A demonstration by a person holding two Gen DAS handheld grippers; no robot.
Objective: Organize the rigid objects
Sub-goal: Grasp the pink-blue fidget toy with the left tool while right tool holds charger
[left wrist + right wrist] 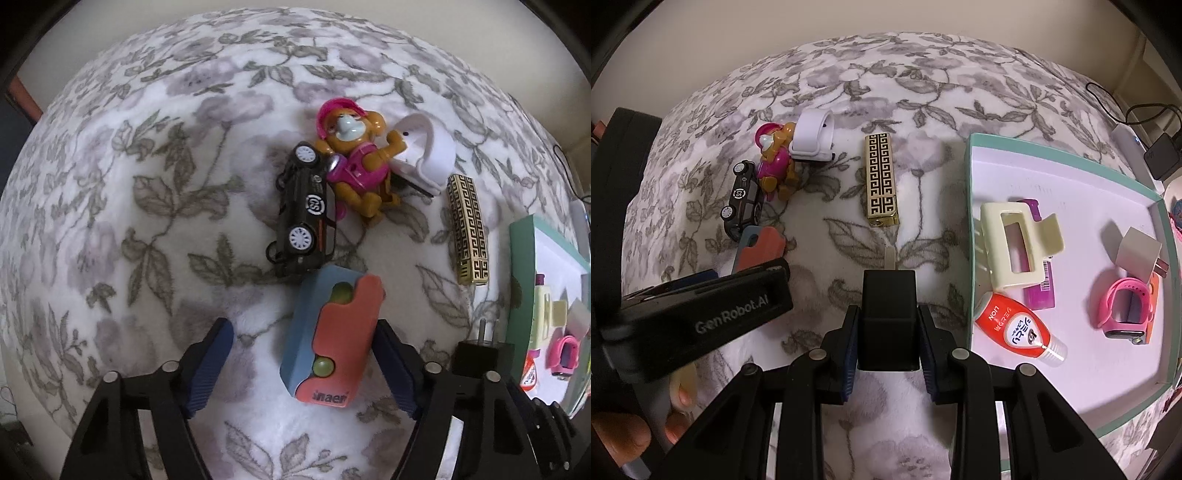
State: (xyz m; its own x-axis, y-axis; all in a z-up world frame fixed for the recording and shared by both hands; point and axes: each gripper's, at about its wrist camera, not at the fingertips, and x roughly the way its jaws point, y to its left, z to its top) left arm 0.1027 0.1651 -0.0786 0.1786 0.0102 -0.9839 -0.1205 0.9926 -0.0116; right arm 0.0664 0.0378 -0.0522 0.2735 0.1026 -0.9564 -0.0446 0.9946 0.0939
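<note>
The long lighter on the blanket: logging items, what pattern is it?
Gold lighter with black Greek-key pattern; clearest in the right wrist view.

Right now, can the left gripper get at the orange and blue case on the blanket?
Probably yes. The left gripper is open, and the orange and blue case lies between its fingers with nothing on top of it. The black toy car sits just beyond the far end, so closing looks unobstructed.
</note>
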